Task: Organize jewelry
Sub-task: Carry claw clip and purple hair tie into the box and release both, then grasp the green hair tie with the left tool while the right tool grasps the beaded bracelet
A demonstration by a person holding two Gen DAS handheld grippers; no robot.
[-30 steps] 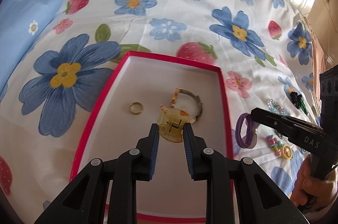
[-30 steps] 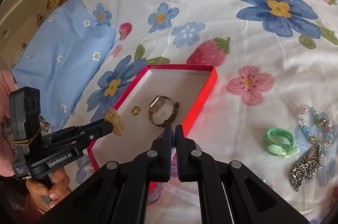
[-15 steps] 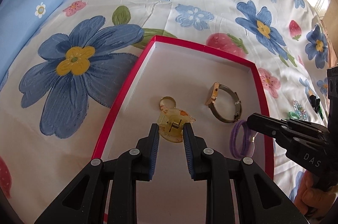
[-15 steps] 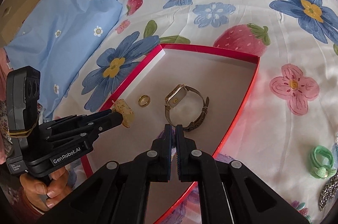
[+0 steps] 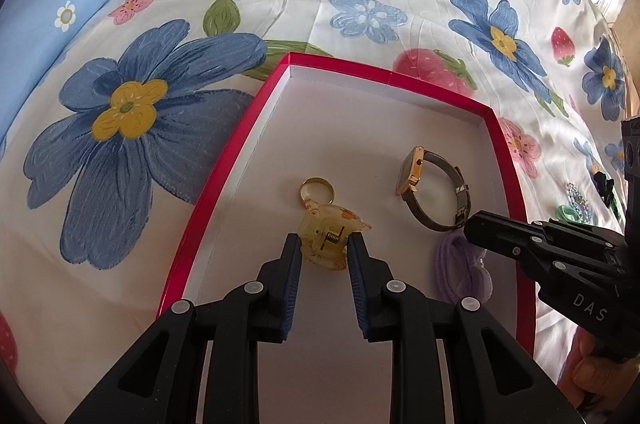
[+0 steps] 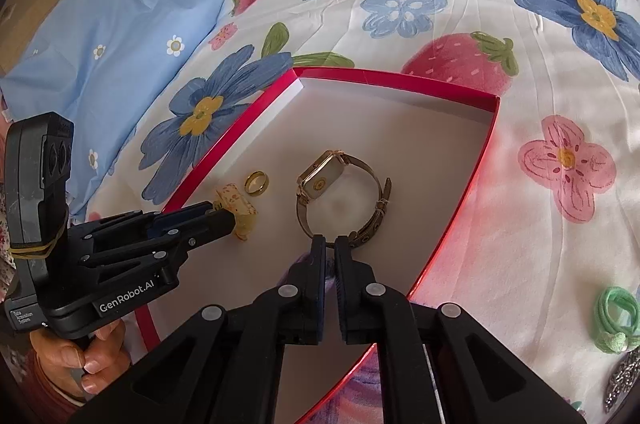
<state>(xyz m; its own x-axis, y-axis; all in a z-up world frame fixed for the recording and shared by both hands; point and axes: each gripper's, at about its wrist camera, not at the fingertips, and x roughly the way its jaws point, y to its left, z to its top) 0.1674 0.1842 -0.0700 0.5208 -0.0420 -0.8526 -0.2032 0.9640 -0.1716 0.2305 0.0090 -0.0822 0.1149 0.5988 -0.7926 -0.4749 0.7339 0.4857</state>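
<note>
A red-rimmed white box [image 5: 224,180] [image 6: 472,180] lies on the flowered bedsheet. Inside it lie a gold ring [image 5: 317,189] [image 6: 257,182] and a gold wristwatch [image 5: 434,192] [image 6: 340,194]. My left gripper [image 5: 324,244] [image 6: 230,220] is shut on a yellow hair claw clip [image 5: 330,238] [image 6: 238,210] low over the box floor, just near the ring. My right gripper [image 6: 330,244] [image 5: 472,224] is shut on a purple hair tie [image 5: 460,272], held over the box's near right part beside the watch; in the right wrist view the tie is mostly hidden under the fingers.
On the sheet right of the box lie a green hair tie [image 6: 614,320], a silver chain [image 6: 622,382] and more small pieces [image 5: 576,204]. A blue pillow [image 6: 100,36] lies at the far left.
Both grippers have moved forward and down into the box with their loads. The clip now hangs close to the ring, and the purple tie is over the box floor instead of outside the rim.
</note>
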